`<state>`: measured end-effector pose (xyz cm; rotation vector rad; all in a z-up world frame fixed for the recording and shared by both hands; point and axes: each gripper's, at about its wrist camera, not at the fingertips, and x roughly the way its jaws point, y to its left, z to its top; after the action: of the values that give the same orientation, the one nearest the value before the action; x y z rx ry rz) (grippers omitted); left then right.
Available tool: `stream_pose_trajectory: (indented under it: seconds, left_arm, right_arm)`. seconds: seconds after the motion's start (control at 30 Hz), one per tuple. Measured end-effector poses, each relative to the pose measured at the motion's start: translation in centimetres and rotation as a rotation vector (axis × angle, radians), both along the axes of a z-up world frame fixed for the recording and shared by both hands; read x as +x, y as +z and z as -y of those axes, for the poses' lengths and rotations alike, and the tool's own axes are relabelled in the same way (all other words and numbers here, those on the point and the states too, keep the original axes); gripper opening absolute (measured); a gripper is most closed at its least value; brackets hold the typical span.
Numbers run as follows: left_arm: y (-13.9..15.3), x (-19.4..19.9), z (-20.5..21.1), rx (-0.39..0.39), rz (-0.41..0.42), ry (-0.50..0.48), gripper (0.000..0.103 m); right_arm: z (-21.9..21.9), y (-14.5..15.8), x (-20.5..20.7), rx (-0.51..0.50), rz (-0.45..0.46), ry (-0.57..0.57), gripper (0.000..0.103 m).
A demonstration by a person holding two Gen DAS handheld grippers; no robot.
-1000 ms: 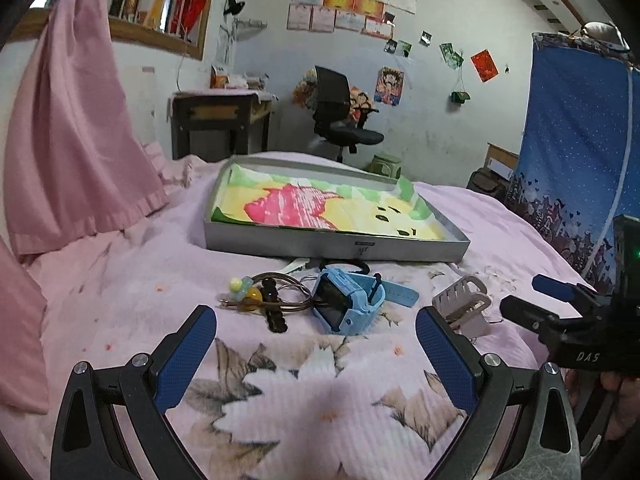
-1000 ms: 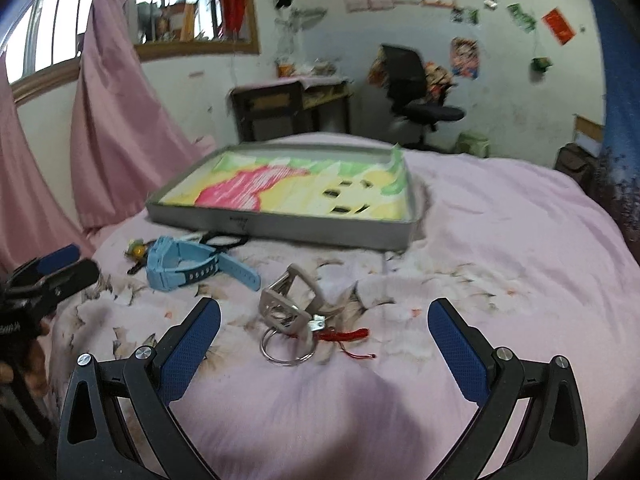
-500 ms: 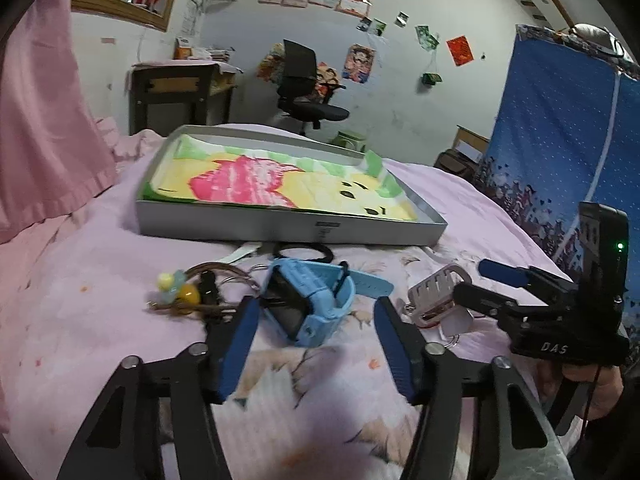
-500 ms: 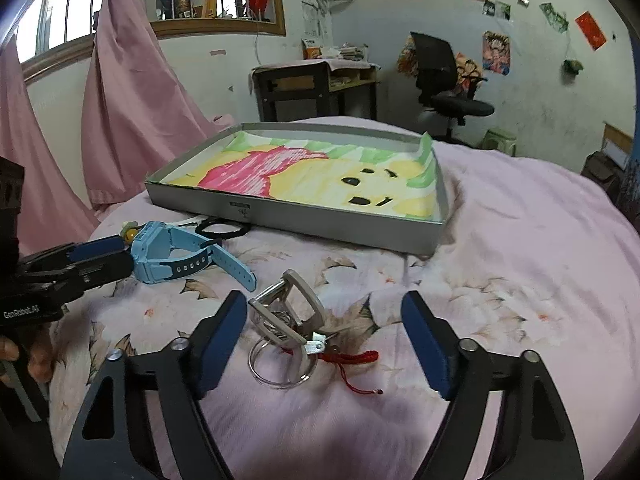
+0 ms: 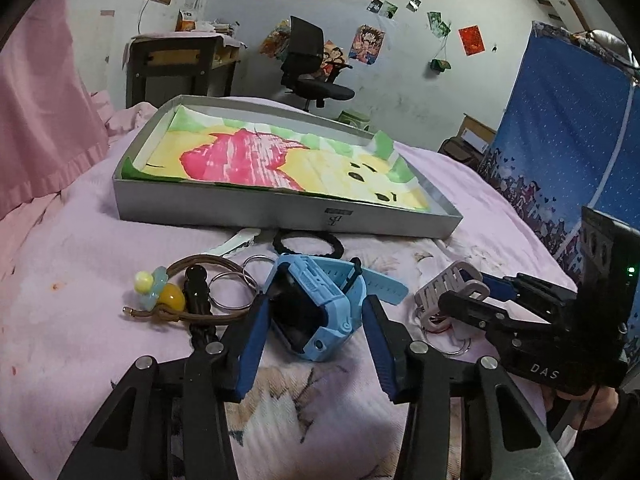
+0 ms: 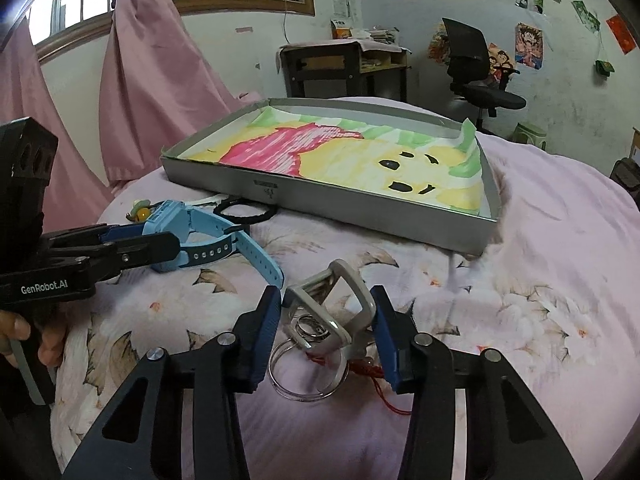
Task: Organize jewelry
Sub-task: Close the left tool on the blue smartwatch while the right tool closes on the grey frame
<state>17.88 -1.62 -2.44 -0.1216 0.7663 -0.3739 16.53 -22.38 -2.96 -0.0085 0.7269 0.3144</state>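
A bed covered by a pink floral bedspread is carrying a shallow grey box, a blue smartwatch, a black hair tie, a beaded hair elastic, key rings and a beige claw clip.

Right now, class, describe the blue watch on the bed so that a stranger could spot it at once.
Find the shallow grey box with the bright drawing on the pink bedspread. Just before its near wall, between the closing jaws of the left gripper, lies the watch. It alone is light blue plastic with a dark screen and holed strap.
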Motion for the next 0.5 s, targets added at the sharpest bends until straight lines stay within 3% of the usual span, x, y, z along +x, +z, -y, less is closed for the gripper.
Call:
stream_pose_trajectory:
  seconds: [0.23,0.5]
  left_arm:
    - [-0.4,1.0,0.5,0.042,-0.021,0.016,0.045]
    - [-0.2,-0.3,0.8,0.093,0.028,0.015,0.037]
  right_arm:
    - [-0.1,-0.1,0.0,0.0,0.001,-0.003,0.041]
    - [-0.1,-0.1,0.0,-0.004,0.006,0.0,0.04]
